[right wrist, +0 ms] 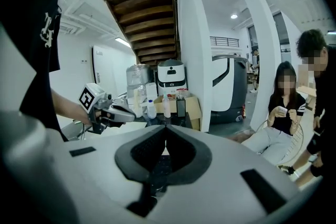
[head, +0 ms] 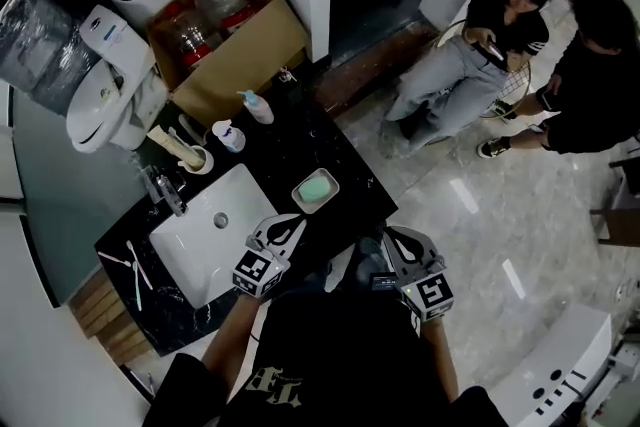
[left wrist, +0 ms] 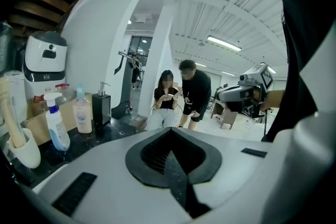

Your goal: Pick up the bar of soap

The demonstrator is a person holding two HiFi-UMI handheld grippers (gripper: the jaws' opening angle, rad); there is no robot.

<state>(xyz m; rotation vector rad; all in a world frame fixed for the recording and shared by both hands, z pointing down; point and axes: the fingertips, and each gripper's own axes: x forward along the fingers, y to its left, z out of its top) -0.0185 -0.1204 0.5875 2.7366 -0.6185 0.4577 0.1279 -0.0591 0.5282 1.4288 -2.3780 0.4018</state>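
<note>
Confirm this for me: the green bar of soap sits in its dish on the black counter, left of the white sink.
Not left. The head view shows the green bar of soap in its dish on the black counter, right of the white sink.

Dim, shadowy head view; fisheye-bent gripper views, glare from ceiling strip light (left wrist: 223,43)
</note>
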